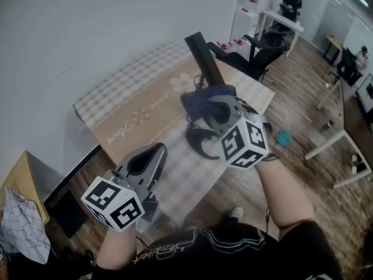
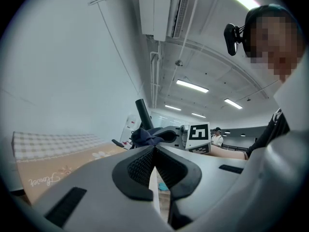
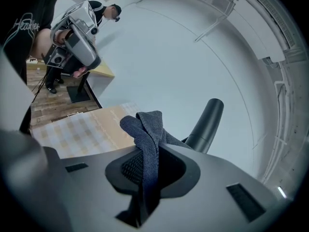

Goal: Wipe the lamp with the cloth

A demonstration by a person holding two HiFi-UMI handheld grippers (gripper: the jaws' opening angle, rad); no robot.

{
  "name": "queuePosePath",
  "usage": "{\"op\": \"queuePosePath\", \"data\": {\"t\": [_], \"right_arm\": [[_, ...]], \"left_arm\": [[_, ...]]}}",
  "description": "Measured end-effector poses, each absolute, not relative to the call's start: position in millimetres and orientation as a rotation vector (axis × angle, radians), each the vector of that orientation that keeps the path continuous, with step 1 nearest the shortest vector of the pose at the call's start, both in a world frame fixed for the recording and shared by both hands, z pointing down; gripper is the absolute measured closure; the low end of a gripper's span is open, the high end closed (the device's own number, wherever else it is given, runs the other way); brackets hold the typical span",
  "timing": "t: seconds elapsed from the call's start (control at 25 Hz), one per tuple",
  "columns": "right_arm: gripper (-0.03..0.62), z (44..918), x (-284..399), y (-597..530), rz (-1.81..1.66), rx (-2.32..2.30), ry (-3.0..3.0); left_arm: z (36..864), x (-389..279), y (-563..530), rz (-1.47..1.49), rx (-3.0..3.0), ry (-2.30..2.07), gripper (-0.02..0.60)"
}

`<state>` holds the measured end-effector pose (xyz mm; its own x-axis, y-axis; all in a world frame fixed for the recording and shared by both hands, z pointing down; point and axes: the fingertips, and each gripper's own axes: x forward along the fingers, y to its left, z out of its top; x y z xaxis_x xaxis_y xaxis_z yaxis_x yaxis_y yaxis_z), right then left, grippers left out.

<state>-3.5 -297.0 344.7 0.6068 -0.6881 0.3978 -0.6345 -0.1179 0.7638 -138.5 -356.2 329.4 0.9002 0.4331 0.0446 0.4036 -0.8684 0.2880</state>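
We see only part of the lamp [image 1: 203, 57]; the right gripper [image 1: 201, 104] hides its middle. The cloth [image 3: 146, 137] dips out of sight between the jaws.

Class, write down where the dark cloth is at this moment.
The cloth is clamped in the right gripper, centre right in the head view. It sits close beside the black lamp, above the checked table.
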Motion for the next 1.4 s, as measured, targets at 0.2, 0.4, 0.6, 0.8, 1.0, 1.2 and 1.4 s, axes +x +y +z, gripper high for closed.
{"op": "queuePosePath", "data": {"t": [0.2, 0.4, 0.6, 0.8, 1.0, 1.2, 1.4], "right_arm": [[0.542, 365.5, -13.7, -291.3, 0.007, 1.886, -1.121], [0.542, 388.1, -25.7, -283.6, 0.086, 1.956, -1.172], [0.542, 408.5, -39.0, -274.8, 0.190, 2.011, -1.255], [0.542, 422.8, -60.8, -260.7, 0.313, 2.087, -1.397], [0.542, 414.7, -95.3, -233.3, 0.452, 2.303, -1.696], [0.542, 392.7, -156.0, -183.9, 0.539, 2.470, -2.021], [0.542, 365.5, -213.3, -123.9, 0.465, 2.529, -2.163]], "left_arm": [[343.6, -134.1, -355.6, 0.199, 2.752, 0.658, 0.581], [359.6, -136.0, -349.4, 0.268, 2.717, 0.686, 0.581], [367.2, -144.3, -346.6, 0.285, 2.699, 0.680, 0.580], [376.1, -158.7, -335.7, 0.320, 2.698, 0.667, 0.581], [372.8, -180.6, -313.3, 0.331, 2.710, 0.653, 0.581], [368.2, -213.4, -270.2, 0.321, 2.709, 0.668, 0.580], [357.2, -253.2, -213.9, 0.286, 2.702, 0.685, 0.580]]}}
